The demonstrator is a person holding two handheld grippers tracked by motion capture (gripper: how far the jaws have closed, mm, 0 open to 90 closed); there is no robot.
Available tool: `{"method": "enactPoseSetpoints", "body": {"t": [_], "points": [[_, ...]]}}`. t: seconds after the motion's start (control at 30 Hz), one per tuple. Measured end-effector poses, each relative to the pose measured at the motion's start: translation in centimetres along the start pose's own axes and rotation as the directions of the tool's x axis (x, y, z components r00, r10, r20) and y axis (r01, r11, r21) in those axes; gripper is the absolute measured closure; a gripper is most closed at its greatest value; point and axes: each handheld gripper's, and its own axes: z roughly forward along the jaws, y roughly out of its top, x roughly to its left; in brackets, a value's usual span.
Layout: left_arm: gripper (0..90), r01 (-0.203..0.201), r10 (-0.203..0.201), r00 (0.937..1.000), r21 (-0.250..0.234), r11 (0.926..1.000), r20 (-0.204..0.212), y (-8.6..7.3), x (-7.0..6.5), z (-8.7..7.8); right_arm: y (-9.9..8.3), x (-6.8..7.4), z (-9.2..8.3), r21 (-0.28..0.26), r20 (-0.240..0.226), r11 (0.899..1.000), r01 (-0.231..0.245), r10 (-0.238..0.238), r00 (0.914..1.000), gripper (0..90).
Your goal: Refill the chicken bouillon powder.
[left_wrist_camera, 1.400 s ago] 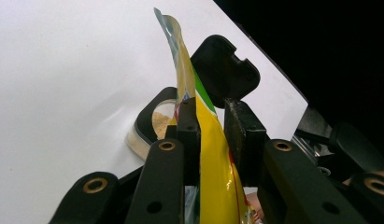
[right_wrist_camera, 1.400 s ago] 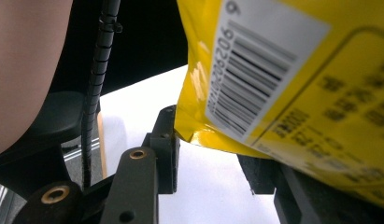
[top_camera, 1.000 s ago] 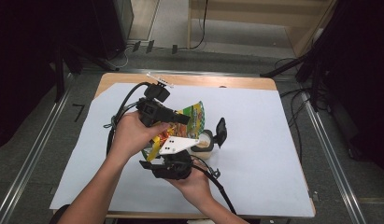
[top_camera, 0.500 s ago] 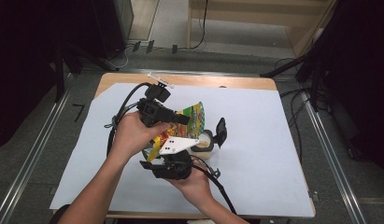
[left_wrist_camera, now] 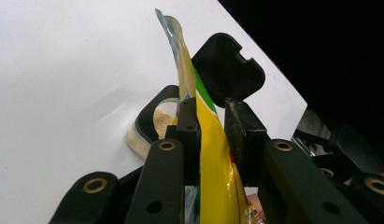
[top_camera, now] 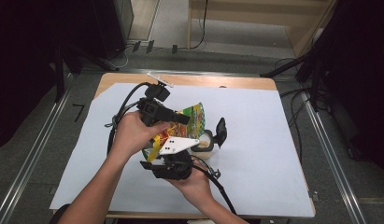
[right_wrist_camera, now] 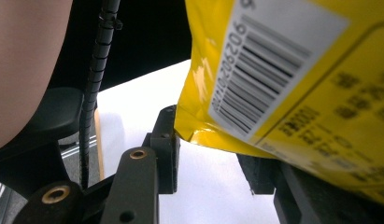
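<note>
The yellow bag (top_camera: 180,126) hangs over the desk (top_camera: 273,140), its torn mouth tilted right toward the open jar (top_camera: 204,145) just below, with the left gripper (left_wrist_camera: 210,126) jaws clenched on its upper edge and the right gripper (right_wrist_camera: 213,154) jaws grasping its bottom.

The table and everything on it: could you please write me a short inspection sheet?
Surface: wooden table under a white sheet.
Job's things: yellow-green bag held up over a small jar of tan powder; the jar's black flip lid stands open.
Clutter: nothing seen.
Grippers: left tongs shut on the bag's upper part; right tongs at the bag's barcode end, grip cannot be told.
Cables: black cable loops from the left tongs; another trails from the right.
Surroundings: dark stands, grey floor with rails, wooden furniture beyond.
</note>
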Motion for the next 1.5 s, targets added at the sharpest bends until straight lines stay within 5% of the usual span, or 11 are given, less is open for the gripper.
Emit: {"method": "enactPoseSetpoints", "body": {"t": [0.8,1.5], "points": [[76.9,0.010,-0.011,0.9999,0.026,0.9996,0.008,0.13,0.44,0.90,-0.48,-0.39,0.02,0.013,0.004,1.000,-0.024,0.024,0.9997,63.5],[76.8,0.016,-0.016,0.9999,0.012,0.9998,0.000,0.16,0.45,0.45,-0.02,-0.18,-0.21,0.024,0.004,1.000,0.006,-0.006,1.0000,63.5]]}}
